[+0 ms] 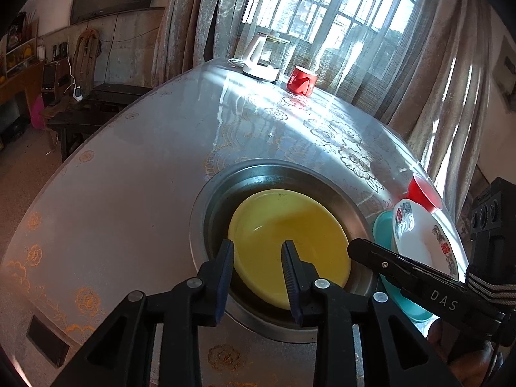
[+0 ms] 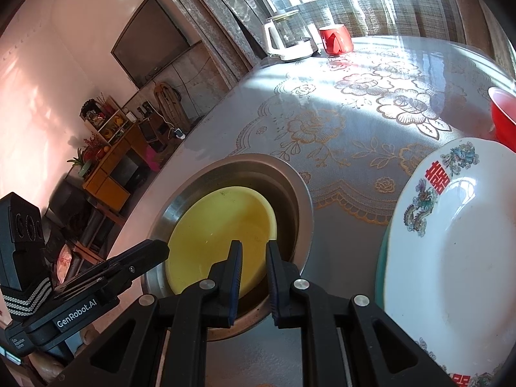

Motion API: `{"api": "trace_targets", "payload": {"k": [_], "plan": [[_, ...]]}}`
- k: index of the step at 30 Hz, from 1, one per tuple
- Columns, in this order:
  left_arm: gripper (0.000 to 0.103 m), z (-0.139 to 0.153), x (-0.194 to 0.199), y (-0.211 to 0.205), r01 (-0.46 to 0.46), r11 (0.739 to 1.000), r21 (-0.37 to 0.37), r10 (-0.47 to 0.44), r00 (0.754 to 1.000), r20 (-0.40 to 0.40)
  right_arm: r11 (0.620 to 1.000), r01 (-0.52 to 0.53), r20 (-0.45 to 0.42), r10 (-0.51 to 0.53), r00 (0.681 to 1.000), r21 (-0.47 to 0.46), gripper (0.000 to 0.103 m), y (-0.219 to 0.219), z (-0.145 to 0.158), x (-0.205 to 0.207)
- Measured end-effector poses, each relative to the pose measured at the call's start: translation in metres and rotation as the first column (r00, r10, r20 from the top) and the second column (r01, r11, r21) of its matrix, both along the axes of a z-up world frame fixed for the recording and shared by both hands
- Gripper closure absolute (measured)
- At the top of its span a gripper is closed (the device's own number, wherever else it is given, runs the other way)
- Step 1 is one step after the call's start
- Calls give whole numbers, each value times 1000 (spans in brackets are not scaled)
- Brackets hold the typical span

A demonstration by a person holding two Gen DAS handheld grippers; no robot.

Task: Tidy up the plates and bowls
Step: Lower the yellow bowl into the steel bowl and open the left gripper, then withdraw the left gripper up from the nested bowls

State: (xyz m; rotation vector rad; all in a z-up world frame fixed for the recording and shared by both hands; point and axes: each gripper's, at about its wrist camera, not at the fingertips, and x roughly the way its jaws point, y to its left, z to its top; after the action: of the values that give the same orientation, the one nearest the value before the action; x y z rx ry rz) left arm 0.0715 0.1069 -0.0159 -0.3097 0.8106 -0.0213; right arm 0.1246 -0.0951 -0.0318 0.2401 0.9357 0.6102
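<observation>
The left gripper hangs over the yellow bowl, jaws a little open, holding nothing. The bowl sits in the round metal well mid-table. The right gripper is nearly shut and empty. The white plate lies on a teal plate near the table's right edge.

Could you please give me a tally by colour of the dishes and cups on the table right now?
Yellow: 1, the yellow bowl in the steel basin
White: 1, the patterned plate
Teal: 1, the teal dish under the plate
Red: 2, the red mug by the kettle, and the red bowl
Total: 5
</observation>
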Motion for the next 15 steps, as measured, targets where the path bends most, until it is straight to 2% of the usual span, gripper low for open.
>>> {"api": "trace_targets", "payload": {"k": [4,7,12,15], "plan": [[71,2,-1,-3,4,1000,4,-4,1000,4,1000,-6,-1,6,1000,12,83,-1,1,-1],[71,5,-3,-7,14,1000,17,-14,1000,17,1000,-6,2,6,1000,12,83,-1,2,-3],[71,11,-4,-17,35,998,43,-37,999,35,999,8,41,-10,999,39,82,-10,12,-9],[71,13,-3,-24,53,997,53,-56,998,38,999,23,65,-25,998,43,78,-16,19,-11]]}}
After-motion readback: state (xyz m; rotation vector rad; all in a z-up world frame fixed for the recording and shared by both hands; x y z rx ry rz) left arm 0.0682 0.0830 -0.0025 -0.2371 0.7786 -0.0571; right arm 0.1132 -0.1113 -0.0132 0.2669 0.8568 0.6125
